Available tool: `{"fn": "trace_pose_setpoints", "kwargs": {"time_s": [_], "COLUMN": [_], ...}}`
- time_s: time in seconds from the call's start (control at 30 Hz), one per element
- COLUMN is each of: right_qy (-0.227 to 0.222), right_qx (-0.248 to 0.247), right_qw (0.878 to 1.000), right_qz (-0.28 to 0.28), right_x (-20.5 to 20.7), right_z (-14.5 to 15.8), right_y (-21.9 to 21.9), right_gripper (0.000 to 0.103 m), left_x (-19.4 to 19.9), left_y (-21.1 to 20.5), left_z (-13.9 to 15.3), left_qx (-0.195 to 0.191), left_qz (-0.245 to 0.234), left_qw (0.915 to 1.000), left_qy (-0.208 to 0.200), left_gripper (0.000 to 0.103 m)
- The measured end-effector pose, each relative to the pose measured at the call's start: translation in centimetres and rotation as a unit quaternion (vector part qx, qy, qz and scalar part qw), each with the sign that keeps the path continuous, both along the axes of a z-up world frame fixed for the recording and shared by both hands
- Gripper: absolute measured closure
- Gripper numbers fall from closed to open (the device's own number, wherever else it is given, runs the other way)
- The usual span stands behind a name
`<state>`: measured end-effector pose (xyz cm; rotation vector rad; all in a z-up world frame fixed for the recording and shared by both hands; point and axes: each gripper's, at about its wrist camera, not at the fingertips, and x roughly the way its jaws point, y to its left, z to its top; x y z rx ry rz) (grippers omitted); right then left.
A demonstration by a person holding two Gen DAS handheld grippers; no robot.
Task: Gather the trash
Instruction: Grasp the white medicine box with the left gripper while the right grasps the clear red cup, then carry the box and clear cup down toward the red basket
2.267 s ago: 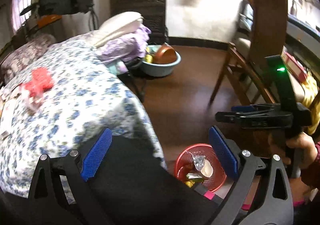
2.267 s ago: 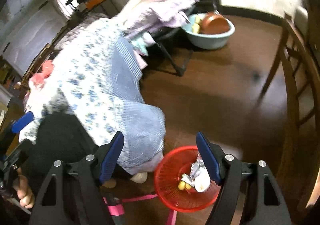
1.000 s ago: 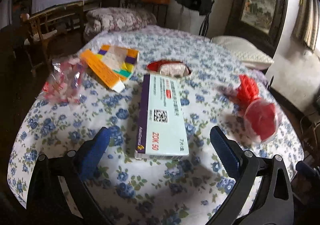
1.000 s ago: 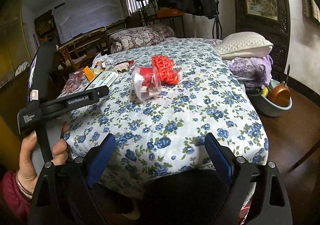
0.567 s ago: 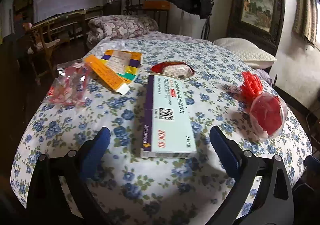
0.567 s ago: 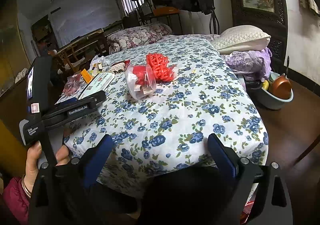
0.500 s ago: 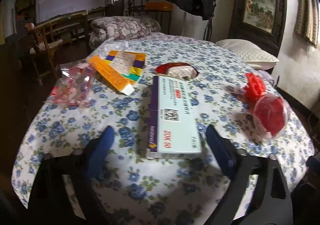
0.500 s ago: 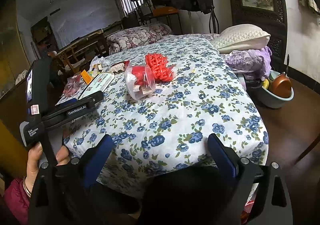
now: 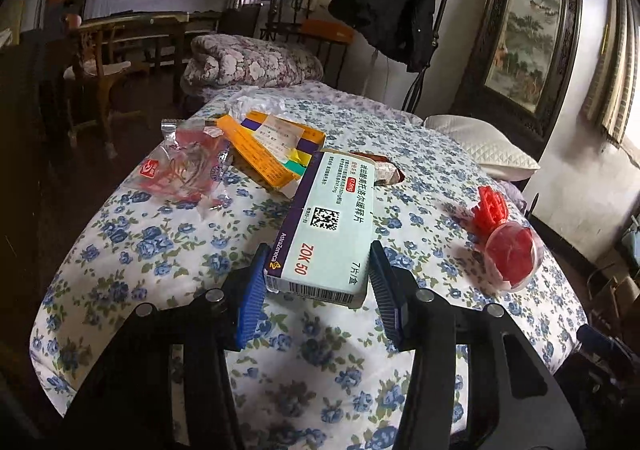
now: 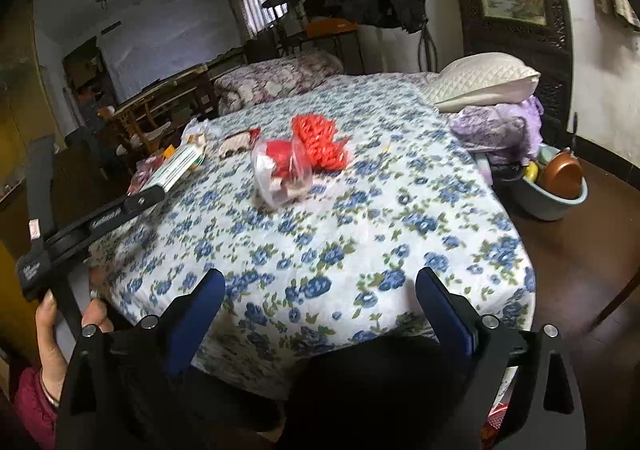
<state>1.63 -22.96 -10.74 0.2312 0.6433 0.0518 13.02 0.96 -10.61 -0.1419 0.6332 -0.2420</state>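
Note:
A pale green and purple medicine box (image 9: 332, 218) lies on the flowered bed cover (image 9: 168, 250). My left gripper (image 9: 318, 246) is closing on the box's near end, and both blue pads touch its long sides. Behind the box lie a yellow carton (image 9: 260, 146), a clear bag with red print (image 9: 184, 170) and a red wrapper (image 9: 386, 170). A clear cup with red contents (image 10: 284, 170) lies on its side next to red mesh (image 10: 320, 142). My right gripper (image 10: 320, 276) hangs open above the bed's near edge with nothing between its fingers.
A white pillow (image 10: 480, 82) and purple cloth (image 10: 496, 130) sit at the bed's far right. A blue basin with a copper pan (image 10: 552, 194) stands on the brown floor. A hand (image 10: 52, 326) holds the left gripper's handle. Wooden chairs (image 9: 96, 62) stand at the left.
My left gripper has moved forward to the medicine box and its jaws have narrowed from wide open onto the box's sides. The right gripper has stayed put, open.

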Motion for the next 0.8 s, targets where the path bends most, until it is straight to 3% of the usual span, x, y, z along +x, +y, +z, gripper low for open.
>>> {"fn": "trace_pose_setpoints", "kwargs": {"time_s": [0.17, 0.43, 0.53, 0.57, 0.8], "right_qy": [-0.027, -0.001, 0.018, 0.024, -0.015], "right_qx": [-0.042, -0.069, -0.085, -0.082, -0.056], "right_qw": [0.999, 0.998, 0.996, 0.996, 0.998], "right_qz": [0.01, 0.007, 0.007, 0.011, 0.035], "right_x": [2.3, 7.1, 8.0, 8.2, 3.8], "right_z": [1.5, 1.2, 0.7, 0.6, 4.0], "right_y": [1.8, 3.4, 4.0, 4.0, 1.8], "right_gripper": [0.011, 0.029, 0.055, 0.072, 0.073], "left_x": [-0.1, -0.2, -0.2, -0.1, -0.8], "left_y": [-0.6, -0.7, -0.6, -0.5, -0.8], "left_z": [-0.2, -0.3, -0.3, -0.3, -0.1], "left_qx": [0.017, 0.018, 0.014, 0.013, 0.01], "left_qz": [-0.001, -0.004, -0.005, -0.006, -0.022], "left_qw": [0.9998, 0.9998, 0.9999, 0.9999, 0.9997], "left_qy": [0.001, 0.003, 0.003, 0.004, 0.001], "left_gripper": [0.054, 0.054, 0.054, 0.054, 0.054]}}
